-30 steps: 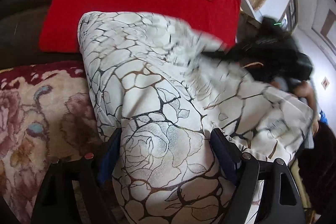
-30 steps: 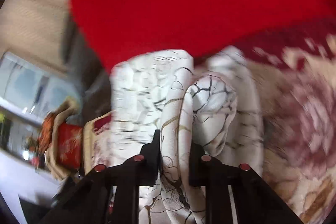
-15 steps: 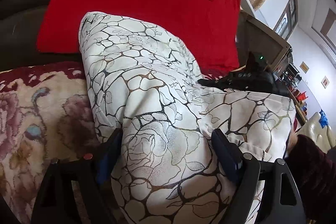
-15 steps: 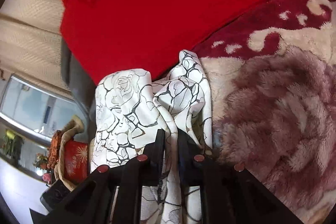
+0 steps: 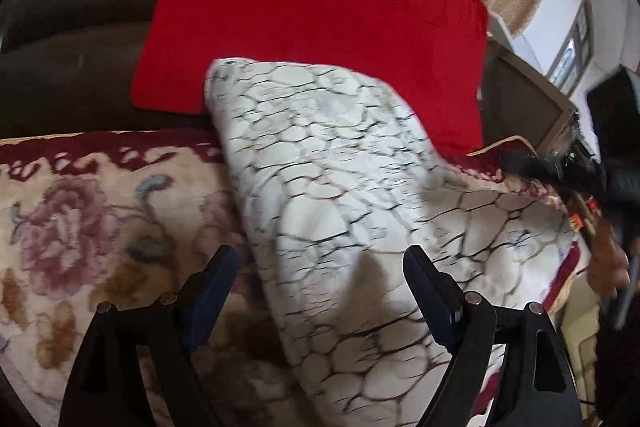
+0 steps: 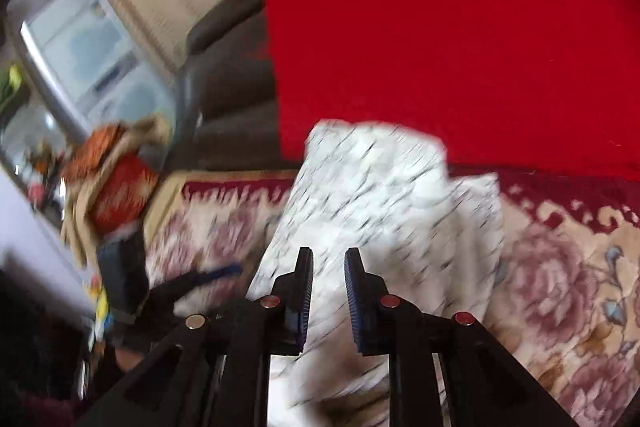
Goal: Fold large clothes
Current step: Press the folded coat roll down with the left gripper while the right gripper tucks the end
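Garment: white cloth with a dark crackle print [image 5: 328, 195], folded into a long strip, lying on the plush floral blanket [image 5: 80, 223], its far end against the red cushion [image 5: 304, 23].
Left gripper [image 5: 316, 263]: jaws wide apart above the strip, gripping nothing.
Right gripper [image 6: 328, 267]: blue pads a narrow gap apart, nothing between them.
Unclear: print smeared by blur; strip's near end cut off.

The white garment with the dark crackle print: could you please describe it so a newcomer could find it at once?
Start at the big red cushion leaning on the dark sofa back. Below it lies a floral plush blanket; the white garment sits folded on that. Only it is white, veined with thin dark lines.
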`<control>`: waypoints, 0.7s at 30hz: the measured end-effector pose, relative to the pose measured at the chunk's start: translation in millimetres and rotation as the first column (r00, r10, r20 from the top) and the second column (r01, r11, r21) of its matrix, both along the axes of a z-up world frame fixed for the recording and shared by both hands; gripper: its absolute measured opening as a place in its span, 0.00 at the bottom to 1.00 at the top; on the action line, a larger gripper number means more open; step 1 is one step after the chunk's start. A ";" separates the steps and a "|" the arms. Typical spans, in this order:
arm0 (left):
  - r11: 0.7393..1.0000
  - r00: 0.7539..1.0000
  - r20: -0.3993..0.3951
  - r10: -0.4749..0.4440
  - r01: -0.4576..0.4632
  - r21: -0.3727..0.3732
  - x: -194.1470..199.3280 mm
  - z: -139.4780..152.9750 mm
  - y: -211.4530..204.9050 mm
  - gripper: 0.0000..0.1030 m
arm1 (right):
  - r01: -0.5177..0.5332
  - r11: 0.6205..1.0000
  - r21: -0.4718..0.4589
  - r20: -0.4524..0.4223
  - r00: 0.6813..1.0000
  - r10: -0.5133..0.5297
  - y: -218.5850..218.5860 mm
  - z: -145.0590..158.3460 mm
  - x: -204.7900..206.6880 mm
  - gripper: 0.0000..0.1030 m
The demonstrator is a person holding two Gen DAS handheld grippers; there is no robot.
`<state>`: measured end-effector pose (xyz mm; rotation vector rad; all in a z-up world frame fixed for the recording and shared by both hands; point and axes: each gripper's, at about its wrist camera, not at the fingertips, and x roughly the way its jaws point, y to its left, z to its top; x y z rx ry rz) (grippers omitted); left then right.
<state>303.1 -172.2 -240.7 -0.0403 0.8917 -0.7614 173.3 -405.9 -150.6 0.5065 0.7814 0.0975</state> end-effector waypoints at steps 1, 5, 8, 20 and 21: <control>1.000 1.000 -0.009 0.005 -0.005 0.010 0.7 -3.1 2.1 0.82 | -0.016 1.000 -0.021 -0.027 1.000 0.015 9.0 -5.2 1.5 0.19; 0.996 0.996 -0.077 -0.050 0.055 0.065 -4.0 -24.5 -14.2 0.82 | -0.025 0.980 -0.195 -0.229 0.973 -0.021 31.2 -69.4 -24.1 0.14; 0.991 0.989 -0.091 -0.114 0.119 0.058 -18.2 -33.3 -36.2 0.83 | 0.061 0.987 -0.148 -0.172 0.981 -0.086 21.1 -96.6 -56.2 0.12; 0.995 0.991 -0.100 -0.084 0.089 0.048 -21.6 -31.9 -39.6 0.88 | 0.121 0.993 0.008 -0.109 0.987 -0.119 -4.1 -119.7 -81.2 0.08; 0.996 0.994 -0.083 -0.075 0.078 0.041 -20.9 -26.4 -37.4 0.88 | 0.118 0.993 0.006 -0.110 0.987 -0.117 -3.0 -115.7 -80.0 0.08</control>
